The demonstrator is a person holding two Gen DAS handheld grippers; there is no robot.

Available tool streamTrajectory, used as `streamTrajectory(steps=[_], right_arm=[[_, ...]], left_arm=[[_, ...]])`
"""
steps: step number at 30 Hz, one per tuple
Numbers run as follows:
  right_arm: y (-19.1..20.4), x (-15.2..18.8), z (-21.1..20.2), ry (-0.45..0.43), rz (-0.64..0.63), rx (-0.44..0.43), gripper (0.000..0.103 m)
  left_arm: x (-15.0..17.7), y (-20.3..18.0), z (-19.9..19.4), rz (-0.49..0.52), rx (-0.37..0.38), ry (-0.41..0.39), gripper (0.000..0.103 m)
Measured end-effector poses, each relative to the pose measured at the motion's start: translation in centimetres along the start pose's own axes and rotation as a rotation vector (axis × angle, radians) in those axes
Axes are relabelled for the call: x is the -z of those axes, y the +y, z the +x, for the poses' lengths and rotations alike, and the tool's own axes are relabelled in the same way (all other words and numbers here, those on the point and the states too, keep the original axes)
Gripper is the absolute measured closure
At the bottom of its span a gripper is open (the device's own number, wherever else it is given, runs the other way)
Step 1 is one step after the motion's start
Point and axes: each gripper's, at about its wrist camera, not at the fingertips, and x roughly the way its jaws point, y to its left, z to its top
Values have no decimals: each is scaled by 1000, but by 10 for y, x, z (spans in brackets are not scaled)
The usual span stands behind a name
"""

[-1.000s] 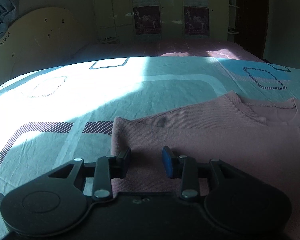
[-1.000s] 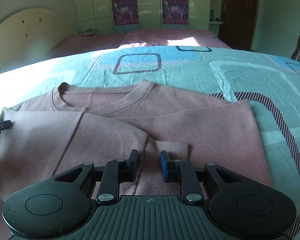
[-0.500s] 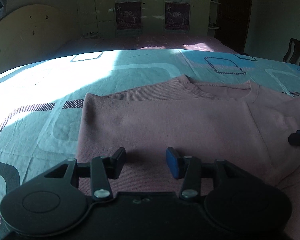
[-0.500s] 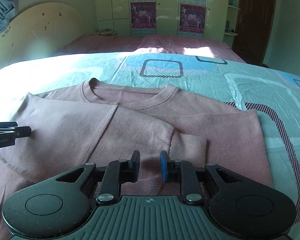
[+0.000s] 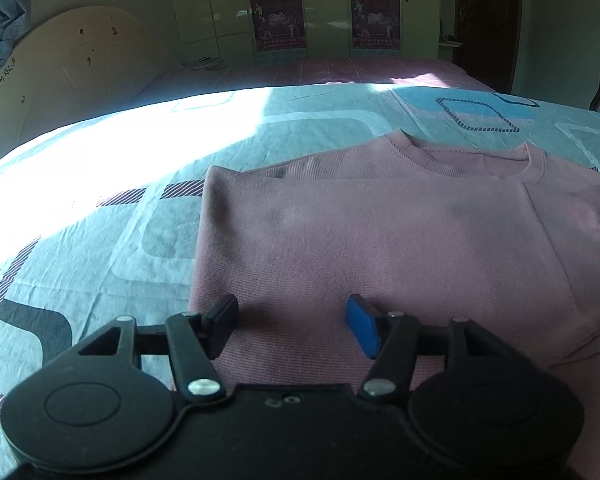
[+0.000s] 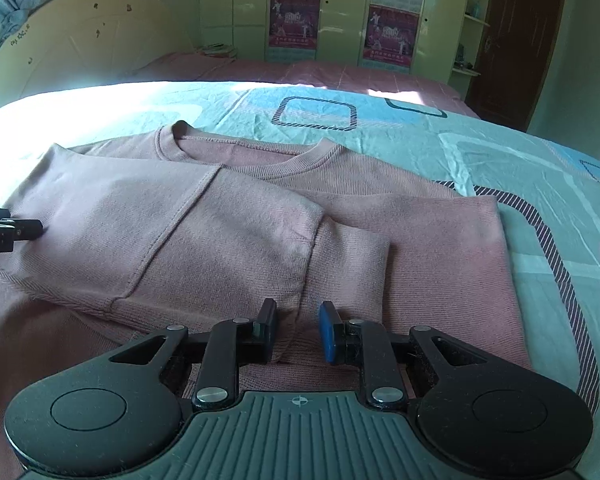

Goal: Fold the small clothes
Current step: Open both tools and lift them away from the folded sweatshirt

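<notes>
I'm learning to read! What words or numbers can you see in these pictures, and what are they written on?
"obot.AI": white letters on the left gripper, cut off at the picture's edge in the right wrist view.
Posters on the wardrobe: there is print, but too small and blurred to read.
Headboard: dark marks, not readable as words.
Pink sweater and bedsheet: no words.

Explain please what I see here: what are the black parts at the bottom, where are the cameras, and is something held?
The black parts are two hand-held grippers, each carrying a camera that looks forward along its two fingers. One picture is from the left gripper, the other from the right gripper. A pink sweater lies on a bed sheet with square patterns, one sleeve folded across its front. Both grippers are open above the sweater and hold nothing.
</notes>
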Motion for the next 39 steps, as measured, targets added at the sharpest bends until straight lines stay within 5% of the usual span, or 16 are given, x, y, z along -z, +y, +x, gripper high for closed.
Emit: streamTrajectory(steps=[18,25,31,35,39], right_arm=[[5,3,-41,-39,-41,-104,82],[14,29,-52,13,-72,-167,81],[27,52,-47,67,-91,-207,82],[29,63,-51,52,-162,-168,82],[7,69,-55,55,-99,-96,82]], left_arm=[[11,-65,-61,60,135,-31,48],[37,-86,-70,82,190,1,48],[63,-88,-70,123,164,28,46],[74,-75,-77,143,121,22,39],[83,-52,-81,89,98,43,33]])
